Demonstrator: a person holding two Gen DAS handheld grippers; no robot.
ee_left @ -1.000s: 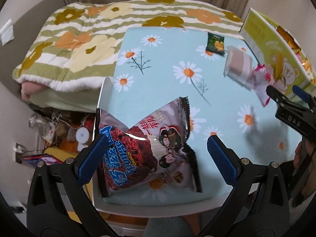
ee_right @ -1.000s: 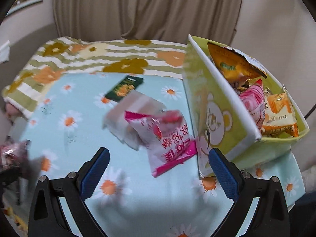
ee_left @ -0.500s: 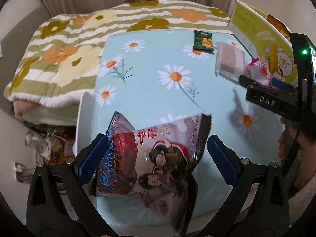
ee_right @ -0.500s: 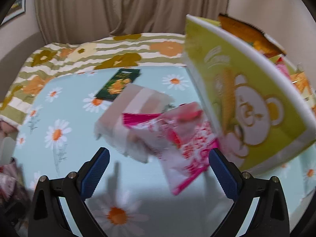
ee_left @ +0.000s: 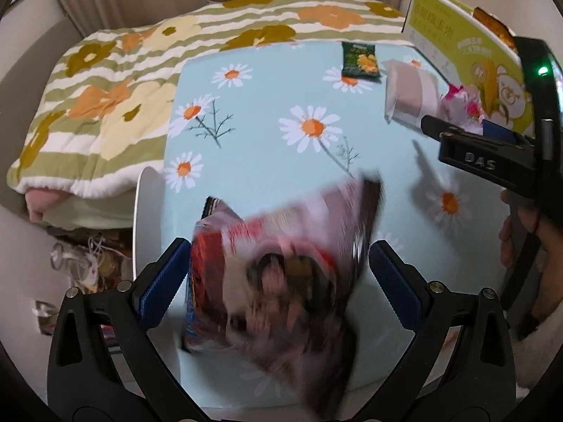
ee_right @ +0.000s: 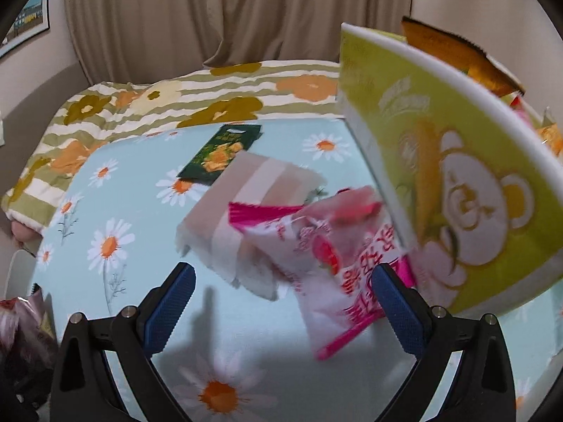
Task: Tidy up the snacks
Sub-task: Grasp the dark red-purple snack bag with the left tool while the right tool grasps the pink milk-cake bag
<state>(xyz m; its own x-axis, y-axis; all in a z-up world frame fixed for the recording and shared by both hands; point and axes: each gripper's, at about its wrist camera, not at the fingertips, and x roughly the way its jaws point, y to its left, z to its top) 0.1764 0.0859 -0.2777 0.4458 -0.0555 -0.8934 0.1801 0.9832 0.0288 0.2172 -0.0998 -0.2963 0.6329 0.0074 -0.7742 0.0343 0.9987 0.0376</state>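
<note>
**Two open claws over a desk of snacks**

The left claw (ee_left: 278, 274) stands wide open, its blue pads on either side of a blurred red-and-brown snack bag (ee_left: 281, 274). The left pad sits right at the bag's edge, but whether it touches I cannot tell; nothing is clamped. The bag lies at the near edge of the desk (ee_left: 267, 161), on a pale blue cloth printed with daisies.

The right claw (ee_right: 283, 295) is also wide open and grips nothing. Between its pads, slightly ahead, lies a pink snack packet (ee_right: 334, 267), resting partly on a beige-and-white wrapped pack (ee_right: 246, 218) and reaching the side of a yellow-green box (ee_right: 457, 183) with a bear printed on it. The box is tilted, and an orange packet (ee_right: 454, 56) sticks out of its top. Farther back, a dark green packet (ee_right: 221, 151) lies flat on the cloth. Beyond the desk is a bed with a flowered, striped quilt (ee_right: 197, 102), then curtains (ee_right: 228, 17).
</note>
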